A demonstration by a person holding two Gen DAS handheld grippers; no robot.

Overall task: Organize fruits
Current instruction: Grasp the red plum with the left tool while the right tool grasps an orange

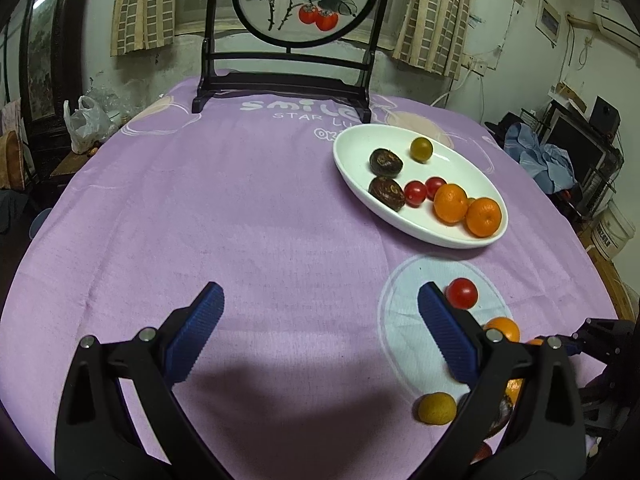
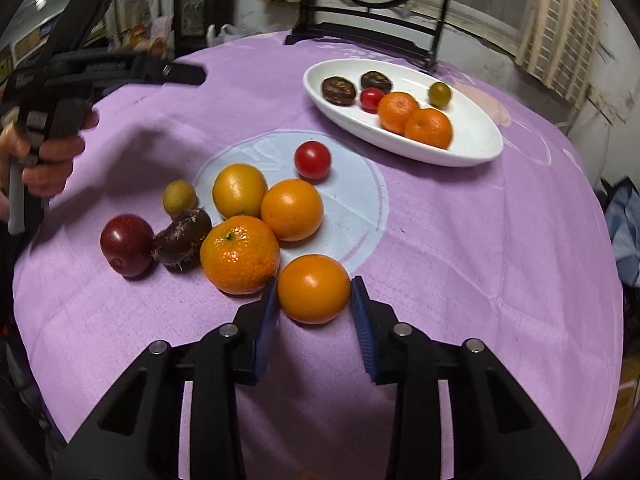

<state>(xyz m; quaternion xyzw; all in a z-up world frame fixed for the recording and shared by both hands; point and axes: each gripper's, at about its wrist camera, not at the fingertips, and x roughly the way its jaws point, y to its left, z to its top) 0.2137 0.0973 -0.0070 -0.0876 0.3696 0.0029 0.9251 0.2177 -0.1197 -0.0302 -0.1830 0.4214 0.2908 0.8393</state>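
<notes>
The right tool [image 2: 313, 286] appears clamped on a smooth orange fruit [image 2: 314, 289] resting on the purple worktop [image 2: 460, 240], nearest the loose pile. The left tool [image 1: 320, 300] stands wide apart, empty. The white dish [image 2: 476, 146] holds more fruit.

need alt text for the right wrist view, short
The right gripper has its blue fingers closed on a smooth round orange fruit on the purple tablecloth. More loose fruit lies beyond, and further back a white oval dish holds several pieces.
</notes>
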